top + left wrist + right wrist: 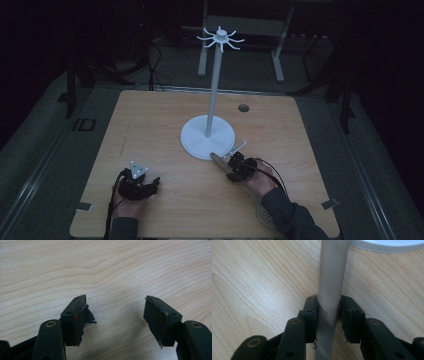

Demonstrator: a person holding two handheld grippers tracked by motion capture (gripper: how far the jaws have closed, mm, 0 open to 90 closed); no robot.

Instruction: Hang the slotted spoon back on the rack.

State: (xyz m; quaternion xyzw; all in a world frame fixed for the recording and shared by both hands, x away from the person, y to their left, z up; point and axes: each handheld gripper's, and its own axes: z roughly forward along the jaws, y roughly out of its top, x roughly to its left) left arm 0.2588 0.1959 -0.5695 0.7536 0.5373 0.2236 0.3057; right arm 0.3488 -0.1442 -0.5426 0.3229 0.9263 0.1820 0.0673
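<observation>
The right gripper had its jaws closed on the handle of a long grey utensil, a pad pressing each side of the flat shaft. From the high view, that utensil lay on the wooden table: its perforated head, like a slotted spatula or skimmer, sat close to the near edge beside the person's right sleeve, and its handle ran forward under the hand toward the white stand, the tip reaching just onto the round base. The grip sat partway along the handle, and I could not tell whether the tool had left the tabletop at all. The left gripper rested off to the left with its jaws wide apart, nothing between them but bare wood grain. Up top, the stand's ring of hooks hung empty. So the score, as I judged it: the grasp was made, and that was all. Still ahead, most likely, were lifting the utensil, bringing its handle end up to the top of the pole and catching it on one of those hooks, the fiddly part of the job.
</observation>
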